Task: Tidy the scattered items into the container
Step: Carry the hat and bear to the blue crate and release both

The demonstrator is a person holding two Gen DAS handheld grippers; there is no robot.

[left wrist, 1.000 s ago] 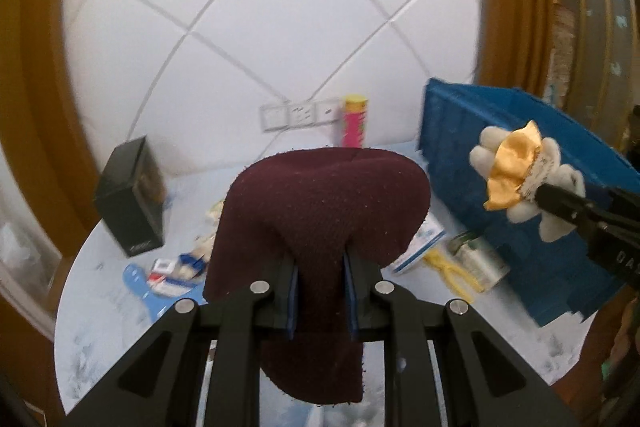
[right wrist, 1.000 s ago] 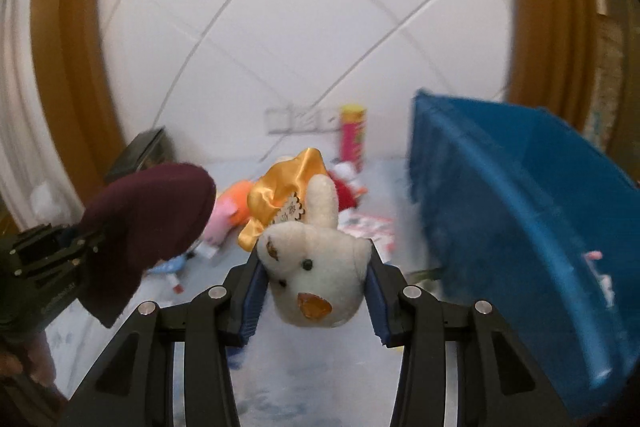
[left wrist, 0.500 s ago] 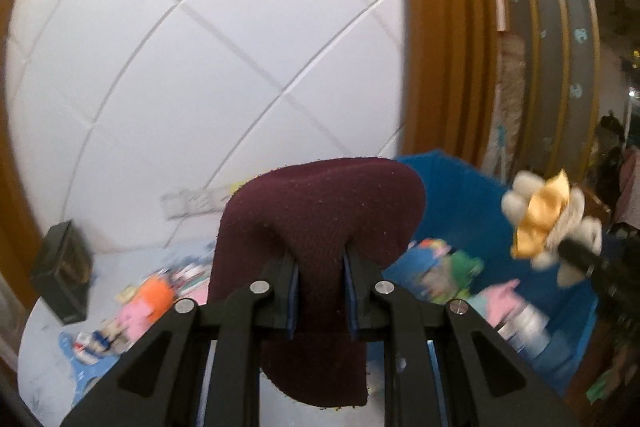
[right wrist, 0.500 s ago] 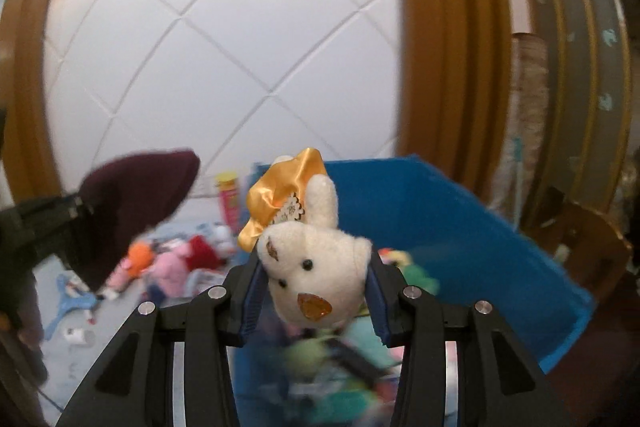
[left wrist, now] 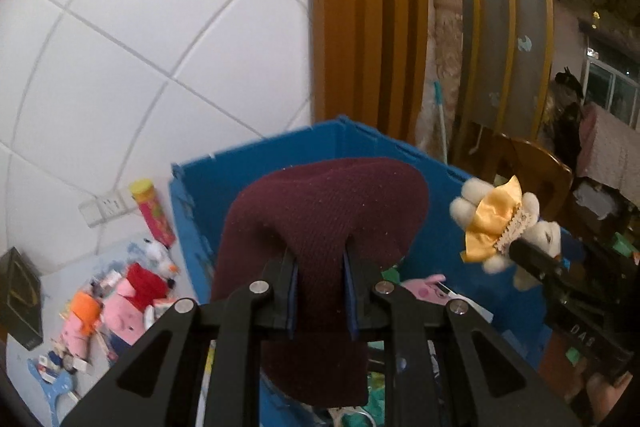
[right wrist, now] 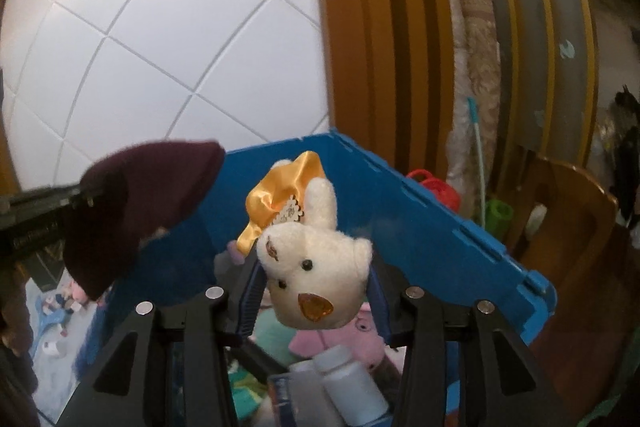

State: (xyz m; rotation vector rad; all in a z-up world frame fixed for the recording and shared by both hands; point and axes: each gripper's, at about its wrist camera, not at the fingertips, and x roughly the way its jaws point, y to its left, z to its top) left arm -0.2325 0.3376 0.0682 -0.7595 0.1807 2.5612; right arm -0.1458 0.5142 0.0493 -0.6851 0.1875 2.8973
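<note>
My left gripper point(left wrist: 319, 267) is shut on a maroon knitted cloth point(left wrist: 324, 211) that drapes over its fingers, and its jaws are just starting to open. My right gripper point(right wrist: 316, 291) holds a white plush bear point(right wrist: 316, 279) with a yellow satin bow by the head. Its jaws are opening, with the bear still wedged between the pads. Both grippers hover over the open blue crate point(right wrist: 440, 223), the left one nearer its left wall. From the left wrist view the bear point(left wrist: 496, 223) shows at the right, above the crate point(left wrist: 280, 155).
The crate holds a pink plush point(right wrist: 344, 335), white bottles point(right wrist: 348, 375) and other items. Left of it on the white table lie plush pigs point(left wrist: 128, 299), a red tube point(left wrist: 154, 215), a black box point(left wrist: 18, 291) and a blue hanger point(left wrist: 56, 387). A wooden chair point(left wrist: 532, 171) stands behind.
Both grippers have swung right from above the table to above the blue crate, carrying the cloth and the bear. The right jaws now stand slightly wider around the bear.
</note>
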